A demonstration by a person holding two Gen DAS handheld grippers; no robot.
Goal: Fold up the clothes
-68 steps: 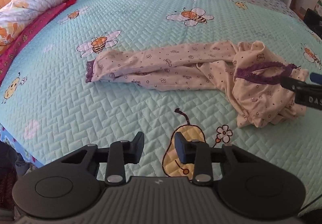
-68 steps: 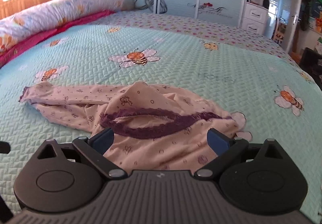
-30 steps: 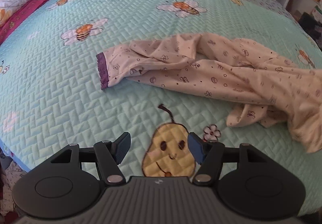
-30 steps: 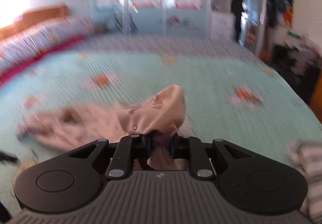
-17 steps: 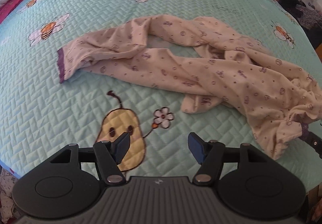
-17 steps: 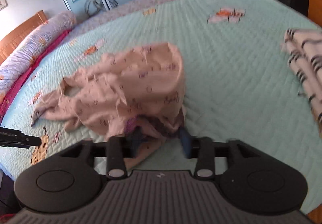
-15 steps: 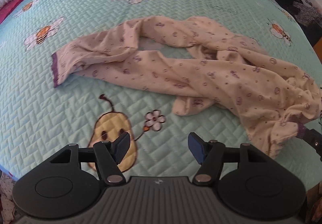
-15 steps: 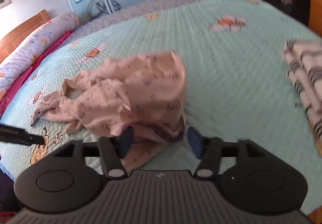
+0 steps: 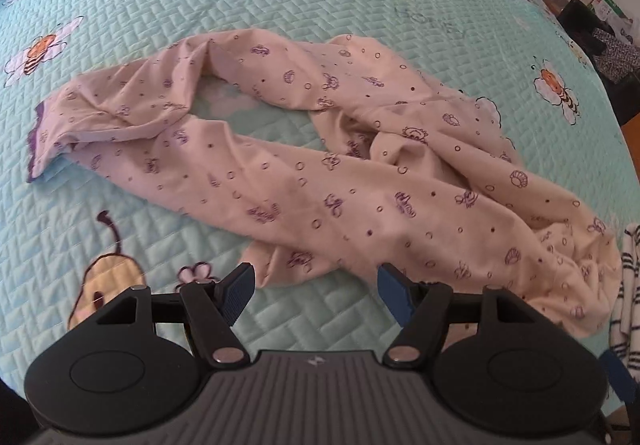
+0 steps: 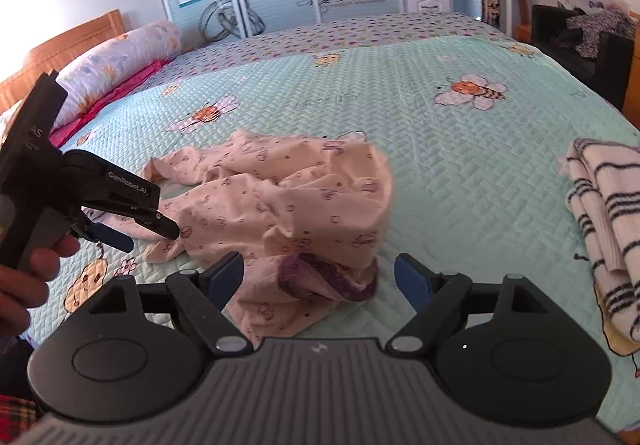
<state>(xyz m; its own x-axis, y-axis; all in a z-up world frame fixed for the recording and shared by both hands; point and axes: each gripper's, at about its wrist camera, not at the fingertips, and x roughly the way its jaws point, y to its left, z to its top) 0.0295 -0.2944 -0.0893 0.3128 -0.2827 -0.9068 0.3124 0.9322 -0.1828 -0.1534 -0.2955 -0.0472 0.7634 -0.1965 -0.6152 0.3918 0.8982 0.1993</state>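
Right tool (image 10: 319, 277) is spreading wide, purple waistband (image 10: 324, 279) lying loose between its jaws; left tool (image 9: 314, 287) is opening wide over pink pyjama trousers (image 9: 320, 181) at twelve o'clock.

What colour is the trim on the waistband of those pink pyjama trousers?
Purple, a lacy band on the waistband of the pink pyjama trousers; the right wrist view shows it best.

My left gripper (image 10: 120, 233): matte black, blue finger pads (image 10: 114, 235), white "GenRobot.AI" lettering on one arm. My right gripper (image 10: 320, 279): black ribbed housing, silver pivot screws (image 10: 226, 345).
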